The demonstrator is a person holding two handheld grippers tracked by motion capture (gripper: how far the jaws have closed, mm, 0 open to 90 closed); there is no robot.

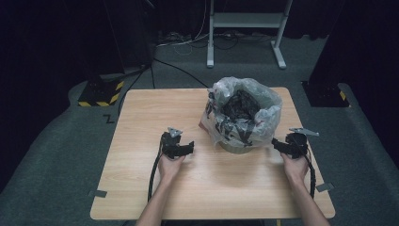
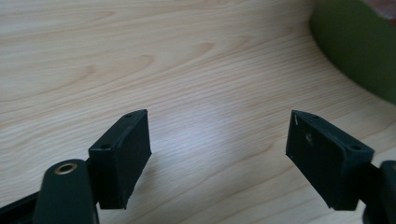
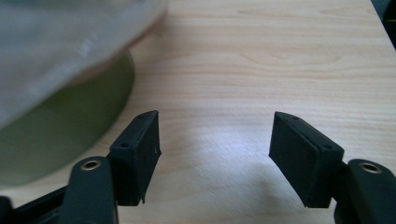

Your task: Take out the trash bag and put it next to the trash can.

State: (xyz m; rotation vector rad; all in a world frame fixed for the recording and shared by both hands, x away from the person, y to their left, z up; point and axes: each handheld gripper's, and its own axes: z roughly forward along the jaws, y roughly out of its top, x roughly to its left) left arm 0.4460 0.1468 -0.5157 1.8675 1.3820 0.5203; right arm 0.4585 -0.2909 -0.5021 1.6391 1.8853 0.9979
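Wood table [image 1: 141,141]: both grippers' fingers spread, empty, either side of bagged bin [image 1: 242,117].

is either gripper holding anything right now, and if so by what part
Nothing is held. The left gripper and the right gripper both have open jaws with bare table between them, one on each side of the bag-lined bin.
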